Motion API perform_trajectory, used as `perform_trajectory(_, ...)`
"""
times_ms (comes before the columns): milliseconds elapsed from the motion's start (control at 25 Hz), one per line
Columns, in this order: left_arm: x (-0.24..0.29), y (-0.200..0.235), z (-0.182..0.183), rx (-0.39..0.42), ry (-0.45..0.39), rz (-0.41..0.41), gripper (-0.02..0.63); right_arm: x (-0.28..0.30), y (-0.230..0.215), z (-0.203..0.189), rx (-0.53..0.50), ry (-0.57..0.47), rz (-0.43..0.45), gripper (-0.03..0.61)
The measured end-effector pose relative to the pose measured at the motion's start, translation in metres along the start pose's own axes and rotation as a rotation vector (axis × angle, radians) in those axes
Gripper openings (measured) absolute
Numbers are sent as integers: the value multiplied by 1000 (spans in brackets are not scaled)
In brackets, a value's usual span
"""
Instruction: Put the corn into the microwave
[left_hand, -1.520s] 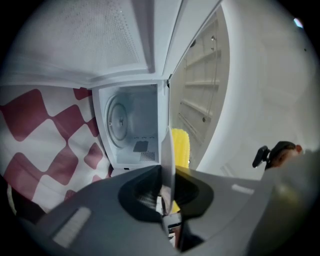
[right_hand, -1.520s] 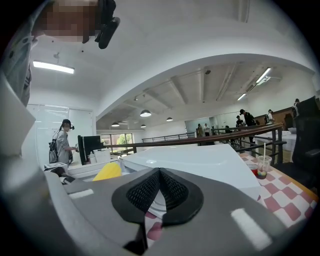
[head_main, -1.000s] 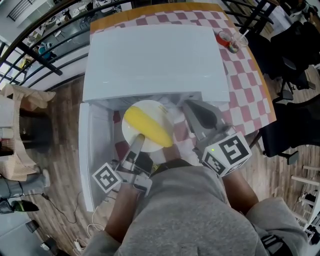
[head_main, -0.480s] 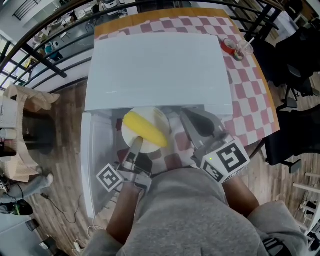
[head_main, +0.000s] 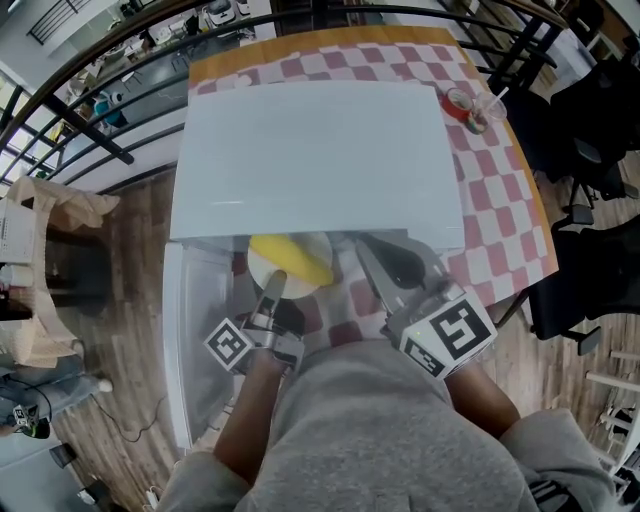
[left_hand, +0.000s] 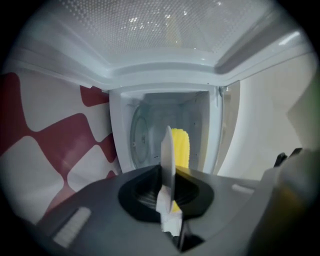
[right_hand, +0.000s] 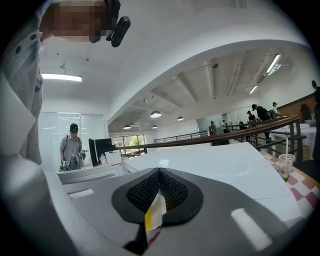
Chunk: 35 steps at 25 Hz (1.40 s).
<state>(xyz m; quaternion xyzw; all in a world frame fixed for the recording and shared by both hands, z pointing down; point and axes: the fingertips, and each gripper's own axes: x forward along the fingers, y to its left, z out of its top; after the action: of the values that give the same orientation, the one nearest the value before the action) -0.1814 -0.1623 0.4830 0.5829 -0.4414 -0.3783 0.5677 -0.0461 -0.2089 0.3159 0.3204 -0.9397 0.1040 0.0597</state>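
Observation:
A yellow corn cob (head_main: 290, 258) lies on a white plate (head_main: 257, 272). My left gripper (head_main: 274, 287) is shut on the plate's near rim. Plate and corn sit partly under the front edge of the white microwave (head_main: 318, 160), at its open mouth. In the left gripper view the plate (left_hand: 167, 150) shows edge-on between the closed jaws of that gripper (left_hand: 168, 187), with the corn (left_hand: 181, 147) beside it and the microwave cavity (left_hand: 147, 132) straight ahead. My right gripper (head_main: 372, 250) hovers just right of the plate, shut and holding nothing; in its own view the gripper (right_hand: 159, 174) points over the microwave top (right_hand: 220, 165).
The microwave door (head_main: 195, 340) hangs open at the left. The microwave stands on a red-and-white checked tablecloth (head_main: 500, 190). A clear cup (head_main: 488, 100) and a red roll of tape (head_main: 462, 103) stand at the table's far right. A person (right_hand: 71, 147) stands in the distance.
My left gripper has carried the plate and corn forward and lower, so they now sit partly beneath the microwave's front edge. The right gripper has hardly moved.

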Motion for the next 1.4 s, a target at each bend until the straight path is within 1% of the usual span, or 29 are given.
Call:
perform_trajectory(120, 10, 13, 7, 16, 6, 14, 29, 4, -1, 0, 4, 4, 3, 0)
perform_trajectory(320, 21, 30, 15, -31, -22, 26, 29, 8, 1, 5, 2, 6, 19, 0)
perform_trajectory(440, 27, 39, 20, -39, -31, 46, 29, 11, 1, 7, 1, 2, 26, 0)
perform_trajectory(600, 31, 46, 22, -37, -29, 54, 29, 11, 1, 7, 3, 2, 23, 0)
perform_trajectory(800, 35, 56, 25, -56, -43, 77, 29, 8, 0, 8, -3, -1, 17, 0)
perform_trajectory(1040, 35, 59, 23, -77, -50, 86, 28, 4, 0, 9, -11, -7, 11, 0)
perform_trajectory(1280, 36, 61, 23, -74, -52, 100, 28, 4, 5, 9, -16, -7, 19, 0)
perform_trajectory(1400, 36, 65, 26, -41, -49, 107, 28, 5, 6, 10, -19, -8, 20, 0)
